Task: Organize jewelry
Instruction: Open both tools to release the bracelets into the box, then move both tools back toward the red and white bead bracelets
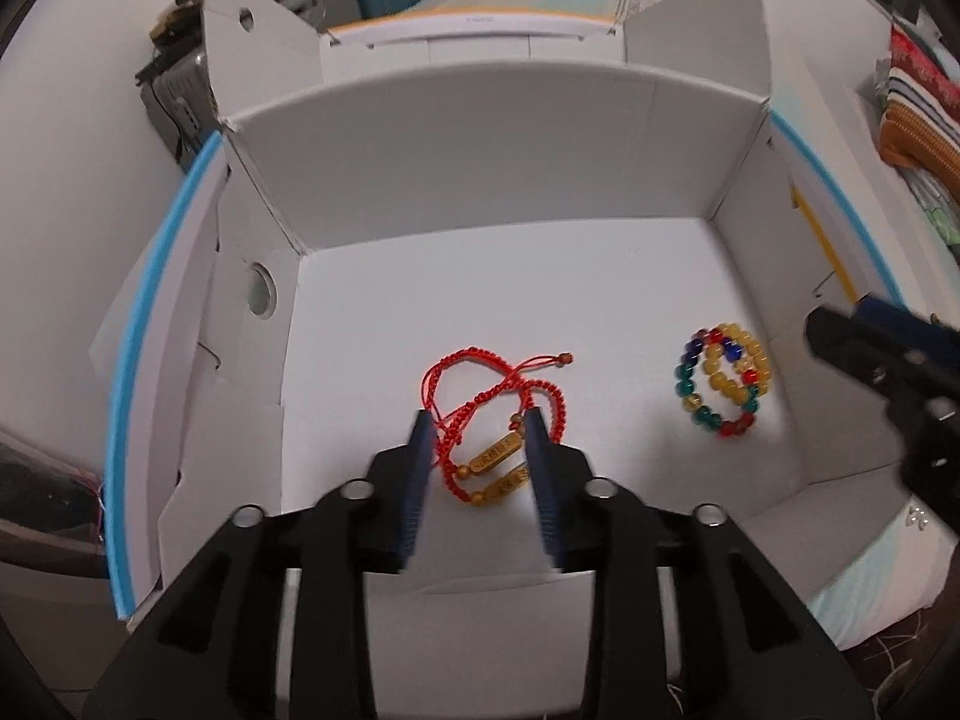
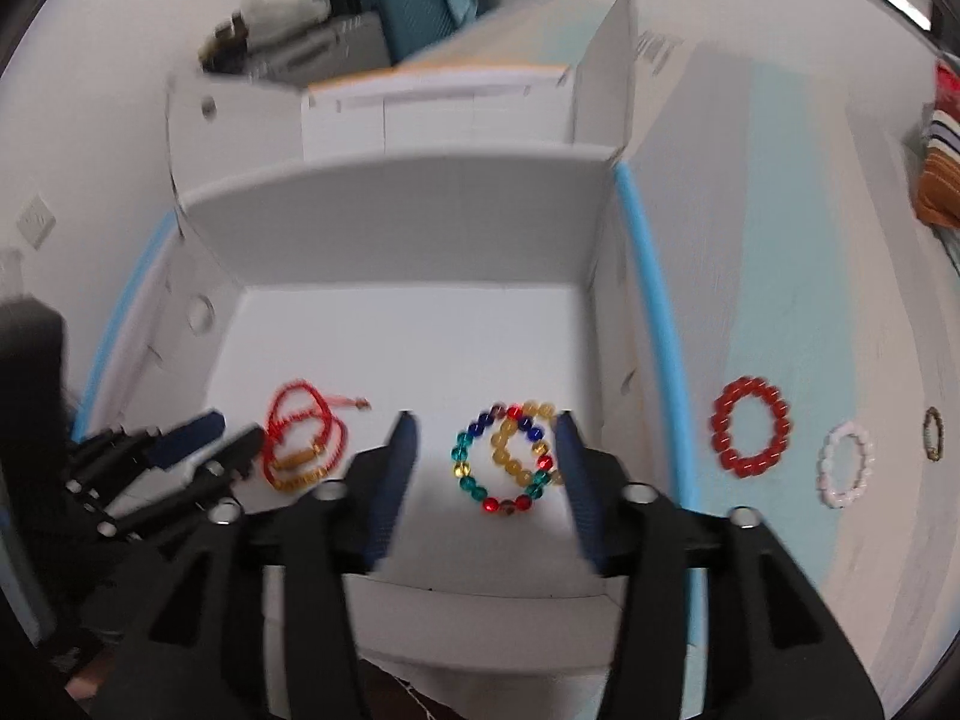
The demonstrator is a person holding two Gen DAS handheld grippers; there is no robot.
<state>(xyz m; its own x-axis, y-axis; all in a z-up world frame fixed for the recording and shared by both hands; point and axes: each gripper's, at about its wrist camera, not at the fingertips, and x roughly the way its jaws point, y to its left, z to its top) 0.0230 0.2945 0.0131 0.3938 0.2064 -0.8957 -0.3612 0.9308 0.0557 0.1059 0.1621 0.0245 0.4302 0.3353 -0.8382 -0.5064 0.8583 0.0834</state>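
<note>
left tool (image 1: 480,420) hangs over the white box (image 1: 468,138), fingers apart, straddling the red cord bracelets (image 1: 480,402) with the gold tags, gripping nothing as far as the view shows. right tool (image 2: 486,420) sits over the same box, fingers spread wide either side of the bead bracelets (image 2: 510,456), the multicolour loop and the yellow one overlapping on the box floor; nothing pinched there either. so two piles are in the box, cords to the left, beads to the right, well apart. out on the surface (image 2: 780,300) to the right of the box lie a red bead bracelet (image 2: 750,426), a pale pink one (image 2: 843,468) and a small dark ring-like piece (image 2: 932,433), too small to read. my call: those three want collecting next. for the right tool, lift clear of the box wall before swinging out, so the blue rim isn't clipped. come down over one side of the red loop, one finger inside the ring and one outside, and close on the beads, not the gap. beads roll, so close slowly and lift straight. keep the left tool still, its fingers low near the cords; a nudge could tangle them.
</note>
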